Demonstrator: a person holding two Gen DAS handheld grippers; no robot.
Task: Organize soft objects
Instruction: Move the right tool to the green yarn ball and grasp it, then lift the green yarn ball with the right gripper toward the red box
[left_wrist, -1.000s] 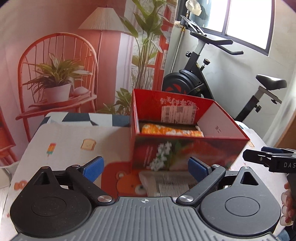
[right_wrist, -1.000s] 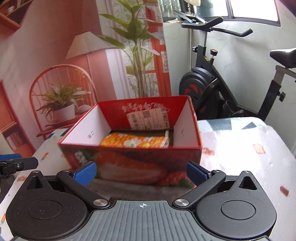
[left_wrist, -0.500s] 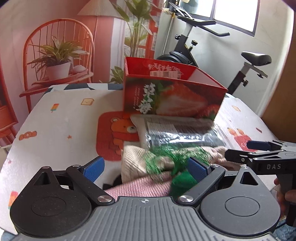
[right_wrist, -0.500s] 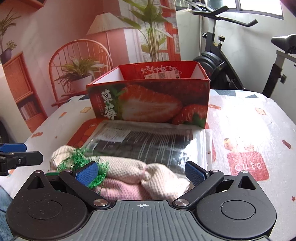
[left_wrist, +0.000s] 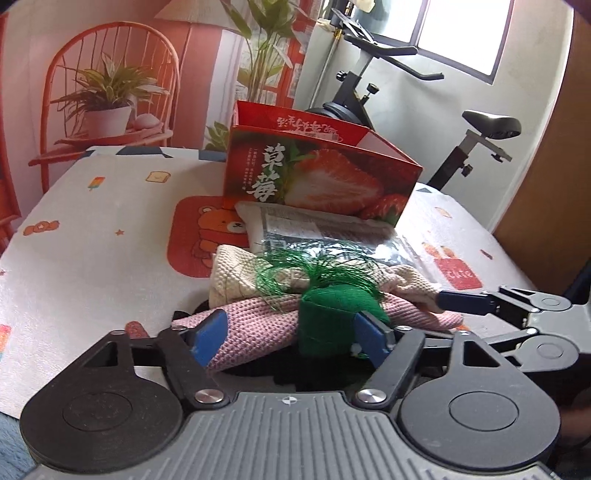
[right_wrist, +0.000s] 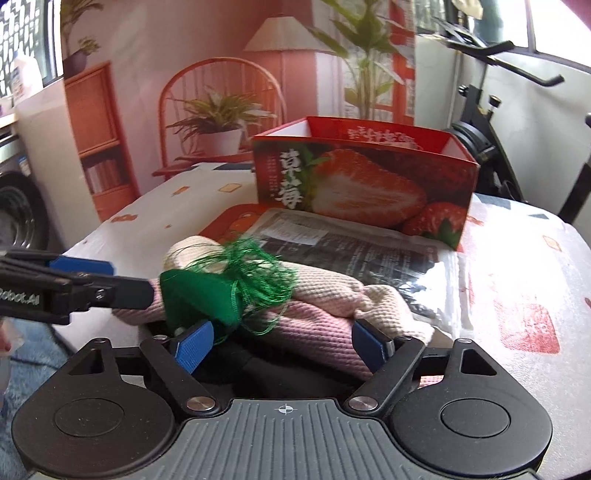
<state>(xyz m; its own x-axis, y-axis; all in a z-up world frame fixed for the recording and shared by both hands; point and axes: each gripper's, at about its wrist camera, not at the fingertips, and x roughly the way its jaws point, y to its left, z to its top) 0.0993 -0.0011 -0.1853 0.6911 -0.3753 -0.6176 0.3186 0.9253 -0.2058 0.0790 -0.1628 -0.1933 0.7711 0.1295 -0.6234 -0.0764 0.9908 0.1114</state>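
A white tablecloth (left_wrist: 92, 236) with cartoon prints, a red bear patch (left_wrist: 201, 236) among them, covers the table. Beyond the table's far edge hangs a backdrop showing an orange chair (left_wrist: 114, 74), a potted plant (left_wrist: 105, 96) and a lamp (right_wrist: 282, 35). Behind the far right corner stands an exercise bike (left_wrist: 373, 92) under a window (left_wrist: 465, 33).
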